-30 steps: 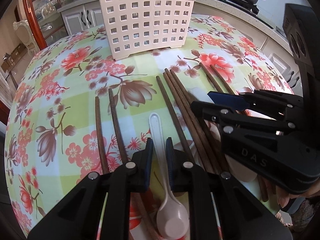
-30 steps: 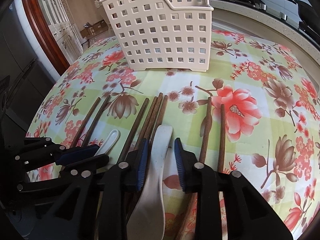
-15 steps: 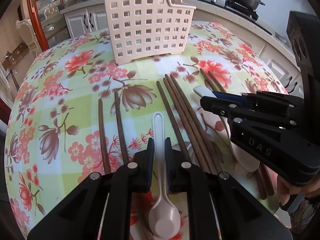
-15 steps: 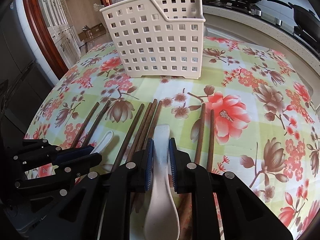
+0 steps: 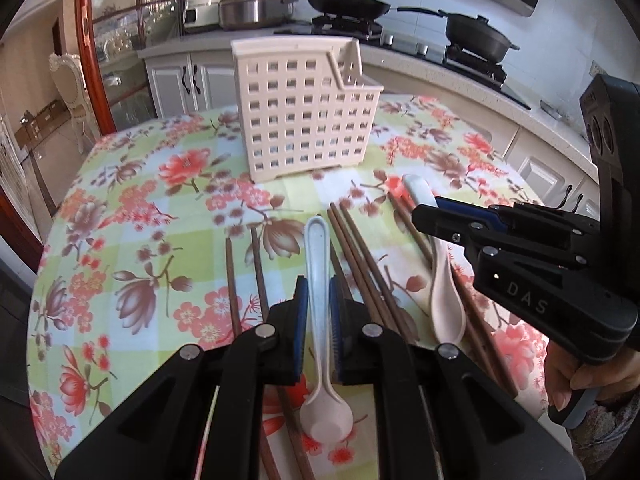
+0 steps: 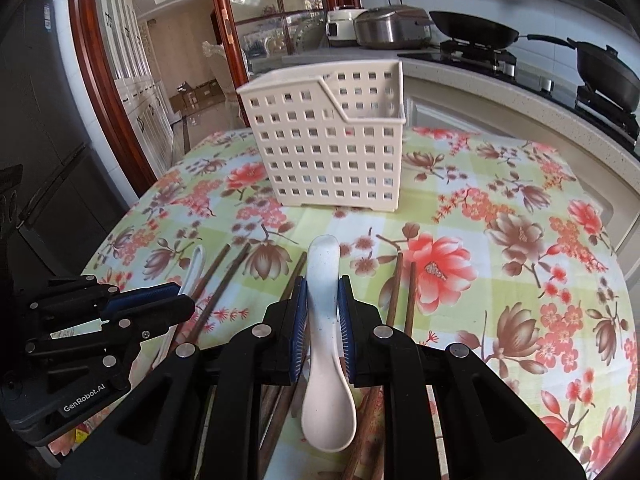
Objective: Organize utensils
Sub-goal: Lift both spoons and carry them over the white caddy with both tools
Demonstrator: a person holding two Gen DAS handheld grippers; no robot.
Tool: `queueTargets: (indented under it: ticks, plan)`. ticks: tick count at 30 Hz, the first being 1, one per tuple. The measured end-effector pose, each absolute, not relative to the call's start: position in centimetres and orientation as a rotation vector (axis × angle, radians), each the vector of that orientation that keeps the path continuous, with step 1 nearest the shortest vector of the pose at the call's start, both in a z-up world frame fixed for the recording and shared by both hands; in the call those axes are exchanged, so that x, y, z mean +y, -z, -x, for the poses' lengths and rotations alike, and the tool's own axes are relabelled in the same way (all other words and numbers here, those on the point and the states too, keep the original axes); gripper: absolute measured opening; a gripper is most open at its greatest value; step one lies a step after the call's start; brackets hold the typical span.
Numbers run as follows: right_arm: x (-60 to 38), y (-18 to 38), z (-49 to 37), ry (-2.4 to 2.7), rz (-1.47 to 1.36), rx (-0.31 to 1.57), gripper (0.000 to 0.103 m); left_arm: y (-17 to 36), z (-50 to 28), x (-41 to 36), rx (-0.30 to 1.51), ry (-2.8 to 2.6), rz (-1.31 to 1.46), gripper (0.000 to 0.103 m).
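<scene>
Lifting now: left gripper [image 5: 318,308] with slim spoon [image 5: 320,320], right gripper [image 6: 323,312] with wide spoon [image 6: 326,344].

Bright daylight, strong fisheye bending, dark corners, tablecloth perhaps motion-blurred

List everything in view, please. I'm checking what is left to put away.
basket: 1, cream, perforated, far middle of the table
chopsticks: about eight, dark brown, lying in groups on the near half of the table
slim spoon: 1, pale, between the left fingers
wide spoon: 1, white, between the right fingers
tablecloth: 1, green-checked with red flowers, covering the table
pans: 2, black, on the stove behind
cookers: 2, one steel and one white, on the counter behind
left gripper: black, blue pads, shut on the slim spoon
right gripper: black, blue pads, shut on the wide spoon
</scene>
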State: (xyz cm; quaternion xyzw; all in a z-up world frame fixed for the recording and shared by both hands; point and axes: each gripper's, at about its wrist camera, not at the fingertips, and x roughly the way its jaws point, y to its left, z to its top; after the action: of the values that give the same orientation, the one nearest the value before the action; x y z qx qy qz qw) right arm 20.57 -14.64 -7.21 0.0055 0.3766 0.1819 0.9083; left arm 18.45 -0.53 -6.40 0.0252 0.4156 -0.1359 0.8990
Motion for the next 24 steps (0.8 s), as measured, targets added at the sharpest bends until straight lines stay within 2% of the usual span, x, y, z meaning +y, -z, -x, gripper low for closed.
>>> queueTargets:
  ticks: [13,24]
  plan:
    - [-15.1,4.9,-17.3,-0.365,0.014,0.704,0.016,3.6,-14.9,-0.1,0.746,0.273,-0.053,0.011]
    - [-15.2,3.3,-17.2,-0.363,0.024,0.655,0.016,1.8,-14.9,-0.5,0.682,0.271,-0.062,0.011]
